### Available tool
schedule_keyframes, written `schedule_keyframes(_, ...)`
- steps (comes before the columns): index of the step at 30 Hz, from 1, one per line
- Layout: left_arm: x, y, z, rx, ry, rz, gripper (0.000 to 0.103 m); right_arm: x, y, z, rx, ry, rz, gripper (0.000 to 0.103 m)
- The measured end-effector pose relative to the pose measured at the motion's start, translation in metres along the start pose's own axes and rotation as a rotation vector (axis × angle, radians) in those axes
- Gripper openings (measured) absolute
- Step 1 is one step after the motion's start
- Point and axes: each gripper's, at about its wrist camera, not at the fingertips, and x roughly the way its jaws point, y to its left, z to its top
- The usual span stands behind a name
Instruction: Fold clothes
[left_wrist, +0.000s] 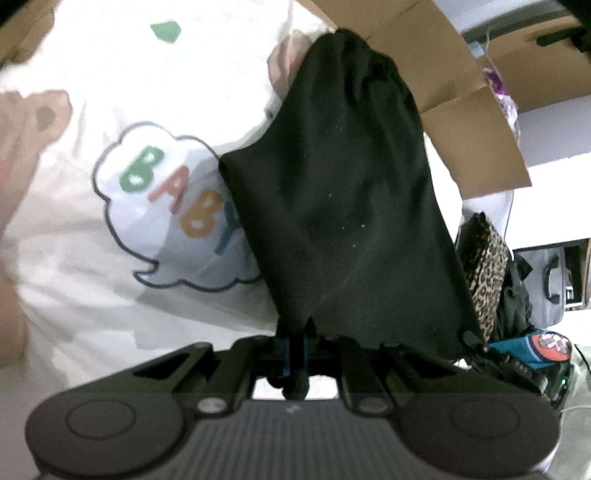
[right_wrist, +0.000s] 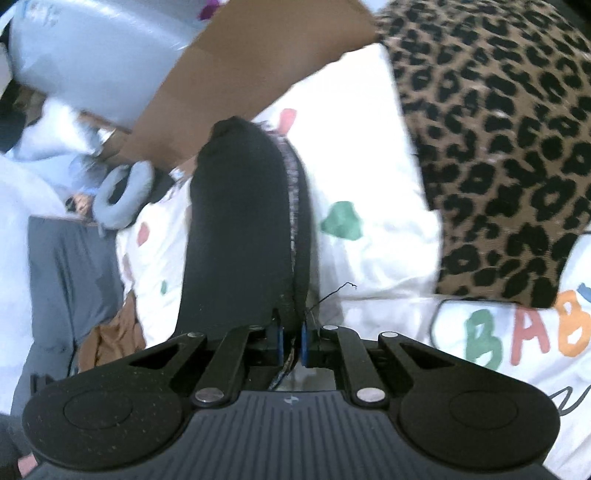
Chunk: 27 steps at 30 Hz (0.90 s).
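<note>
The left gripper (left_wrist: 295, 341) is clenched on the near edge of a black cloth (left_wrist: 343, 206), its blue pads pressed almost together with the fabric pinched between them and a small bunch of it poking out behind the jaws. From that grip the cloth stretches away from the camera, taut and raised above a white sheet (left_wrist: 129, 92) printed with "BABY" in a speech bubble. The right gripper (right_wrist: 291, 341) is likewise clamped on the black cloth (right_wrist: 243, 221), gripping it along a seam with pale stitching; only a narrow slit shows between its pads, filled by the fabric, and a loose thread sticks out beside the right pad. In the right wrist view the cloth rises as a narrow folded band over the same white sheet (right_wrist: 369, 147). A leopard-print garment (right_wrist: 498, 147) lies on the sheet to the right, and a cardboard box (right_wrist: 240, 74) stands behind the cloth.
</note>
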Motion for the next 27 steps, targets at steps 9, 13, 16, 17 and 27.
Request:
schedule_keyframes(9,-0.037,-0.001,0.027,0.053,-0.008,0.058,0.006,-0.007,0.037,-0.017,-0.137,0.113,0.037,0.006)
schedule_keyframes(13,-0.041,0.014,0.036,0.048,0.004,0.084,0.006,0.008,0.048,-0.030,-0.181,0.197,0.068,0.006)
schedule_keyframes(16,-0.033,0.028,0.039,0.046,0.032,0.108,0.006,0.028,0.051,-0.038,-0.220,0.278,0.061,0.006)
schedule_keyframes(17,-0.027,0.033,0.040,0.042,0.041,0.116,0.006,0.034,0.051,-0.040,-0.229,0.300,0.055,0.006)
schedule_keyframes(27,0.030,0.069,0.038,0.025,0.134,0.195,0.007,0.075,0.025,-0.063,-0.189,0.404,-0.030,0.008)
